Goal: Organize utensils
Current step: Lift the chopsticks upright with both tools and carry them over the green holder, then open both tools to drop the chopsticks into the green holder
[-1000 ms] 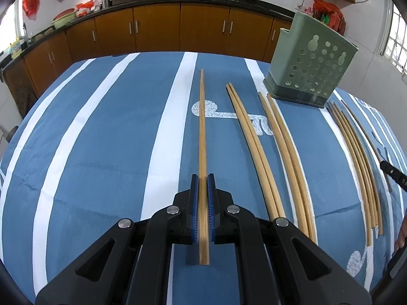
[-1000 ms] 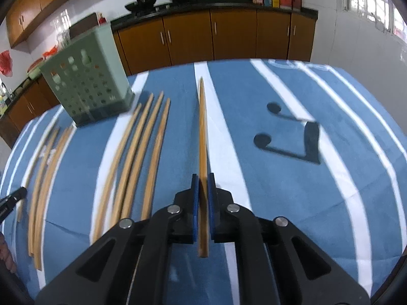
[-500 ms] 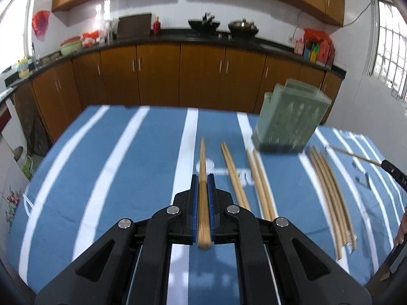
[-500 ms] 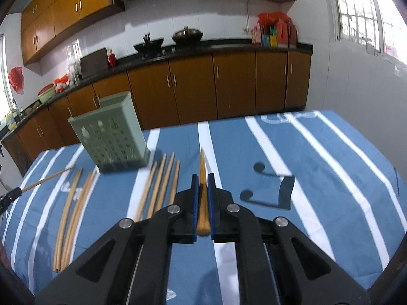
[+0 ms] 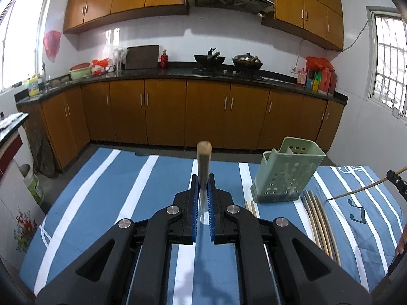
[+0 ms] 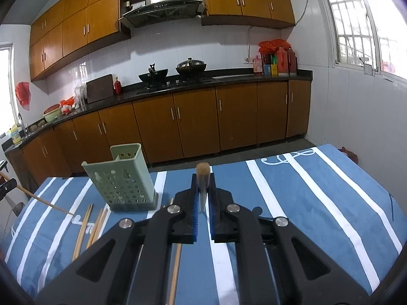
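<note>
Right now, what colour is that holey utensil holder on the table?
Pale green; the utensil holder shows best in the right wrist view.

Left wrist camera sits close behind its tongs point(image 5: 203, 198), looking forward and somewhat downward over the table point(image 5: 106, 203) toward the kitchen cabinets point(image 5: 165, 111). Right wrist camera is mounted likewise behind its tongs point(image 6: 203, 195). Both views share the green holder point(image 5: 287, 170) (right of the left tongs, left of the right tongs point(image 6: 124, 180)), the striped table and the cabinets.
</note>
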Motion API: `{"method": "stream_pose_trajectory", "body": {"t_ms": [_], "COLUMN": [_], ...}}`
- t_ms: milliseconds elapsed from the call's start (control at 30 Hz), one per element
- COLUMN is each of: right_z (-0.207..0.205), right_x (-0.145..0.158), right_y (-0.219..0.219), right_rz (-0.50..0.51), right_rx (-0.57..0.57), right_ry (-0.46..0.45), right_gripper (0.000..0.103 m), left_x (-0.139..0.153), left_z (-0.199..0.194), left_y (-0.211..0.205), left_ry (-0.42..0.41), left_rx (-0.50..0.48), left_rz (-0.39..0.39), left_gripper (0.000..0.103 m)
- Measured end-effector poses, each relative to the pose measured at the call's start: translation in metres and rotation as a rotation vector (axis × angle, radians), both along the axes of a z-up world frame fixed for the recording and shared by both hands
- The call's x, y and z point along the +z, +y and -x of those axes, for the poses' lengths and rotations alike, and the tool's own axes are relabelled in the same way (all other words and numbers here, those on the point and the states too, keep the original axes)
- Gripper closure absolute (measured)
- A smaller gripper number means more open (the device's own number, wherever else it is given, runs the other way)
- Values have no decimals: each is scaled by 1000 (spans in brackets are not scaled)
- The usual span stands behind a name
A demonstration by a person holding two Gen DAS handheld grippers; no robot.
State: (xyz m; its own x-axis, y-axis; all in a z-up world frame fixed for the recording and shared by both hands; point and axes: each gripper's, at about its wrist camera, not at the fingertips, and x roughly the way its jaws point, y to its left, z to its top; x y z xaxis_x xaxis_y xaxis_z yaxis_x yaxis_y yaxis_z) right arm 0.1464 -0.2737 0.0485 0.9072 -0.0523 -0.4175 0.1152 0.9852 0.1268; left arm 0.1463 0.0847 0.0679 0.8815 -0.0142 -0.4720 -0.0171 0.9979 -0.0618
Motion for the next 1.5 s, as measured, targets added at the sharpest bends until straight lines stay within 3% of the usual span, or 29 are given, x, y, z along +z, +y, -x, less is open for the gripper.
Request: {"method": "stream_pose_trajectory", "body": {"t_ms": [167,400,567,767,1033,1300,1367,1433,1500], "right_z": [-6,-8,-14,-31,-74,-102,-101,-96,-92], "right_x": [19,108,144,141,113,84,82,82,86], "right_y": [-5,-4,10,33,53,59,57,56,53], "right_rz": [-18,-63,-110,-99,-68,-92,-92,-100,-98], "right_rx": [0,55,130,194,228,229,227,218,215], "right_ry": [-35,-226,-317,-301,-179,-82,-84,-100,-113], "right_gripper": [95,95,95,95,95,92,75,67,67], "left_x": [15,84,123,121,78,55,56,58,60], "left_z": [-6,-12,-14,-27,-70,-90,-89,-86,-82], "left_y": [-3,-9,-30,-56,-84,-73,-70,-68,-67], "left_ry": [-23,-149,-231,-246,-125,-39,-41,-54,-71], "left_rx": [-5,-46,-107,-164,-196,-182,-179,-165,-155], "left_rz": [-13,22,67,124,109,150,156,147,139], "left_gripper": [96,96,96,96,96,95,91,64,59]}}
